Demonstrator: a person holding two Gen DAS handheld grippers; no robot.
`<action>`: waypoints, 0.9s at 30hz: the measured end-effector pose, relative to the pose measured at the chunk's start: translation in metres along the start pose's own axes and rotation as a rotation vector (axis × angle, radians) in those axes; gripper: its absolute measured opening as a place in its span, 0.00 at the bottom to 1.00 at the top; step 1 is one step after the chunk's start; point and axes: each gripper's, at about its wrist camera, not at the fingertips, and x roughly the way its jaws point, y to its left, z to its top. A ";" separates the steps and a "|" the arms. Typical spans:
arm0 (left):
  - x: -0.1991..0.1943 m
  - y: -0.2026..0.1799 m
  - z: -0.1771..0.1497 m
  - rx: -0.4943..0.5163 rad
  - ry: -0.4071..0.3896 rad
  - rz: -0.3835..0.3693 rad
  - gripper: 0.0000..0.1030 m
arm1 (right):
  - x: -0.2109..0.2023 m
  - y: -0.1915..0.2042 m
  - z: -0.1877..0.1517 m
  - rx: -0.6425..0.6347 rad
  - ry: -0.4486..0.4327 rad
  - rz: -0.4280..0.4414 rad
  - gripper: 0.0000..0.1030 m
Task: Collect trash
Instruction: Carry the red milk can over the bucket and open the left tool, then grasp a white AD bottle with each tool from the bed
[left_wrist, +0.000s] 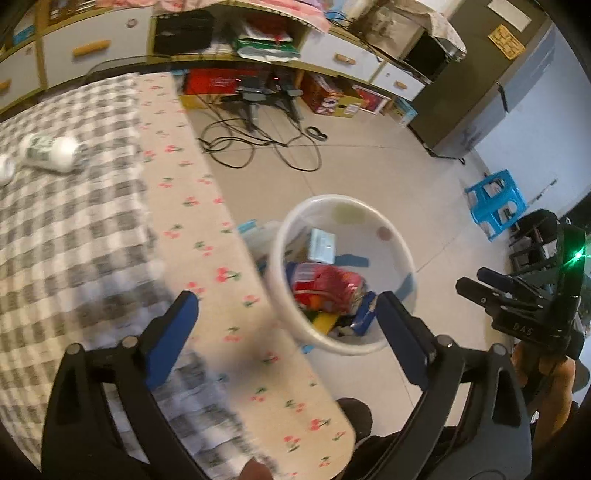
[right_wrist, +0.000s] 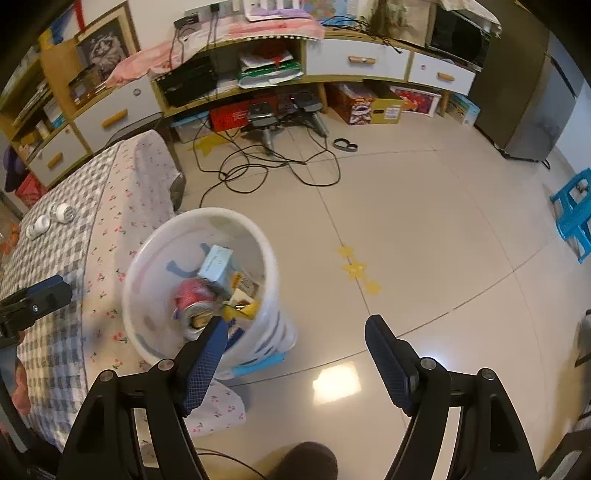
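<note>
- Our left tool (left_wrist: 284, 325) has its two blue fingers (left_wrist: 173, 332) spread wide with nothing between them. It hangs over the edge of the bench (left_wrist: 221, 236), close to the white bin (left_wrist: 402, 258), so we think it is placed there to let trash fall in.
- Our right tool (right_wrist: 295, 350) is spread apart too and holds nothing. It points down at the bare floor (right_wrist: 424, 221), with one finger in front of the bin's rim.
- The bin stands on the floor just beside the bench, so trash only has a short way to go from the top.
- The trash we have is inside the bin: a red can (right_wrist: 194, 299), a pale blue box (right_wrist: 218, 266) and some bright wrappers (left_wrist: 325, 284). The bin is not full yet.
- Two white bottles (left_wrist: 51, 151) lie on their sides on the checked cloth, well apart from the bin. We think those come next.
- The bench edge drops away right next to the bin, and its flowery cloth (left_wrist: 192, 192) hangs over the side. A tool could catch on it.
- To the right the floor is wide and open. Black cables (right_wrist: 258, 166) lie far off near the shelves, and a blue stool (right_wrist: 576, 214) stands at the side.
</note>
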 end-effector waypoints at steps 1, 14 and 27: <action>-0.001 0.003 -0.001 -0.007 -0.004 0.007 0.96 | 0.000 0.004 0.001 -0.005 -0.001 0.003 0.76; -0.054 0.082 -0.009 -0.091 -0.076 0.172 0.98 | 0.004 0.067 0.021 -0.059 -0.017 0.043 0.77; -0.103 0.163 -0.020 -0.203 -0.128 0.281 0.98 | 0.020 0.167 0.044 -0.116 -0.007 0.142 0.77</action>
